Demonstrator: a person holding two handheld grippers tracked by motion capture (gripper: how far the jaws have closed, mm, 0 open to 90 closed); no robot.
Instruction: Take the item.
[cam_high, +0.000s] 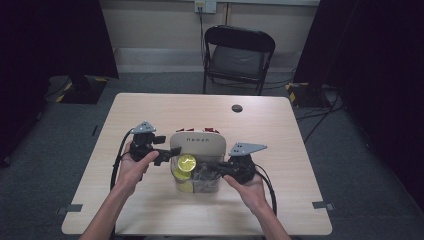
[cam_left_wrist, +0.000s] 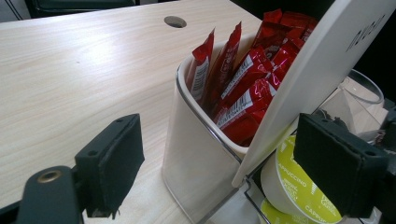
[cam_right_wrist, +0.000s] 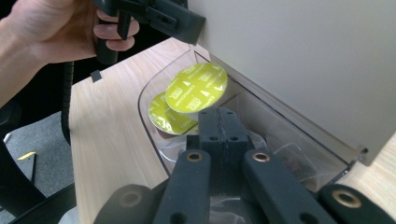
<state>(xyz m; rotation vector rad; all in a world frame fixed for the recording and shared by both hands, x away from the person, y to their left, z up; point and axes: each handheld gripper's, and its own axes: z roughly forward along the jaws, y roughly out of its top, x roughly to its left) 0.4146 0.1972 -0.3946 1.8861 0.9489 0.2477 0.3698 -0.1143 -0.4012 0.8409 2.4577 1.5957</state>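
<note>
We've got the right claw (cam_right_wrist: 219, 122) fully closed, jaws pressed together w/ nothing visibly between them, down in the clear tray (cam_right_wrist: 149, 93) just beside a green capsule (cam_right_wrist: 198, 87). A 2nd capsule (cam_right_wrist: 163, 114) lies below it. Our left claw (cam_left_wrist: 219, 158) is wide open, straddling the white holder (cam_left_wrist: 196, 158) full of red sachets (cam_left_wrist: 243, 88), mid worktop (cam_left_wrist: 84, 70).

Open tongs (cam_left_wrist: 233, 172), red sachets (cam_left_wrist: 243, 79), white holder (cam_left_wrist: 196, 163)
</note>
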